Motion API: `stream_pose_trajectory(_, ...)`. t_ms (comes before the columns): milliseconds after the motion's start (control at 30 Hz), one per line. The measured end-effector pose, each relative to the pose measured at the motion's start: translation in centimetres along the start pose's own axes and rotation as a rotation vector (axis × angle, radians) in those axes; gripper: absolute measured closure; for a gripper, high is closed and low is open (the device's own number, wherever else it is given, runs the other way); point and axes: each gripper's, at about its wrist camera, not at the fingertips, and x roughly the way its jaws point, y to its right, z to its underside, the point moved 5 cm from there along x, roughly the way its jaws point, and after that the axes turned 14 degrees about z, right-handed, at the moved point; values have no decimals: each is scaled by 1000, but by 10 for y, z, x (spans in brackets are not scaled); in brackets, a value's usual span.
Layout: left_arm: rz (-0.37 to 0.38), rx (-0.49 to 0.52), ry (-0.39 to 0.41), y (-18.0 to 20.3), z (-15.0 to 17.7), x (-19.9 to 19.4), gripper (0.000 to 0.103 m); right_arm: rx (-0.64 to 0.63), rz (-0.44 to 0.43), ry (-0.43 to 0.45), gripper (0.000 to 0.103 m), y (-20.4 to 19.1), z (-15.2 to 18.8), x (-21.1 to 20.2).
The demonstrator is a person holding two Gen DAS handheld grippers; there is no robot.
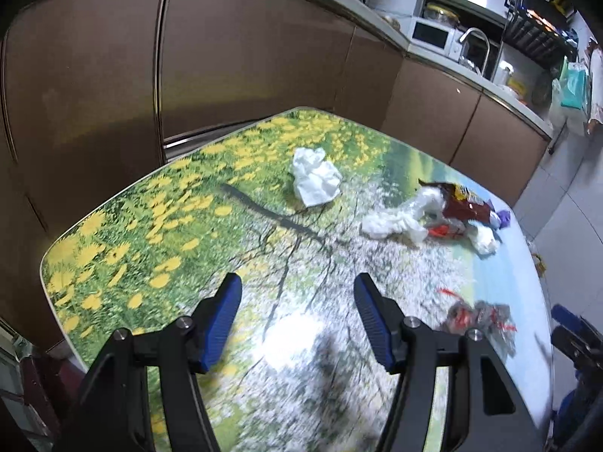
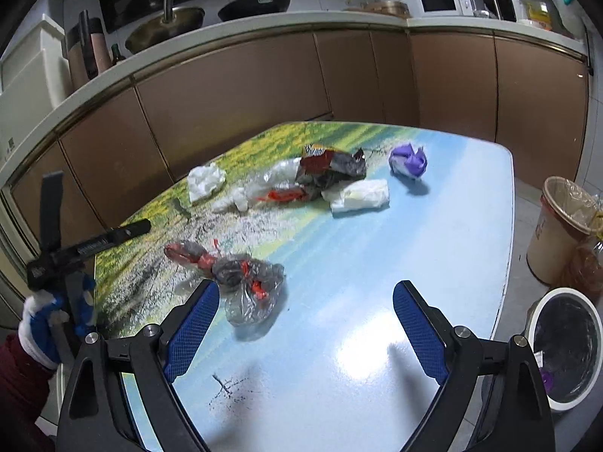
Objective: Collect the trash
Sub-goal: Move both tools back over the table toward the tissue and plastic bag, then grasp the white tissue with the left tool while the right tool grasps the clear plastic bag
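Observation:
Trash lies on a table with a flower-and-tree print (image 1: 158,226) (image 2: 377,263). A crumpled white tissue (image 1: 314,180) (image 2: 205,184) lies far ahead. A pile of a red snack wrapper (image 1: 465,207) (image 2: 324,167) and clear plastic sits to the right. A purple wad (image 2: 409,160) and a folded white tissue (image 2: 361,196) lie beyond. A clear bag with red bits (image 2: 241,278) (image 1: 478,318) lies near my right gripper's left finger. My left gripper (image 1: 297,320) is open and empty above the table. My right gripper (image 2: 305,331) is open and empty.
Brown kitchen cabinets (image 2: 233,113) stand behind the table, with a microwave (image 1: 433,35) on the counter. On the floor to the right stand a white bin with a dark liner (image 2: 565,346) and a beige lined bin (image 2: 557,226). The left gripper's body shows in the right wrist view (image 2: 75,252).

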Motion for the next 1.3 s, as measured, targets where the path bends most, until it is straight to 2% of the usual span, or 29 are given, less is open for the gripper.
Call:
stream_pose_trajectory(133,-42,71,-31,-1,6,-19,43,-65,45,-21,11,1,-1,-2)
stream_pose_trajectory(233,10,66,-49,3,5,-26,43,-97,61,-33,11,1,-7,-2)
stream_pose_trajectory(300,49,77,-61,9,2,-25,43,-96,30,-45,11,-1,-14,0)
stream_pose_trajectory(367,49,106,-59,13,-7,-19,43,-97,2,-64,15,-6,-18,5)
stream_pose_trajectory(433,50,97,-68,11,-18,-9,43,-108,-29,-78,18,-14,-21,11)
stream_pose_trajectory(633,45,43,-74,-11,-55,31,43,-188,-105,-124,18,-43,-24,33)
stream_pose_trajectory(933,78,17,-122,-20,-87,98,41,-295,-143,-193,18,-70,-25,69)
stream_pose_trajectory(1067,81,-15,-152,-23,-92,123,41,-349,-146,-225,34,-78,-21,80)
stream_pose_trajectory(1233,69,1,-177,-21,-90,139,43,-393,-131,-234,44,-82,-15,83)
stream_pose_trajectory(1267,71,4,-181,-21,-89,140,52,-398,-126,-233,50,-82,-14,82)
stream_pose_trajectory(1300,76,5,-188,-20,-87,142,66,-400,-119,-231,60,-81,-14,82)
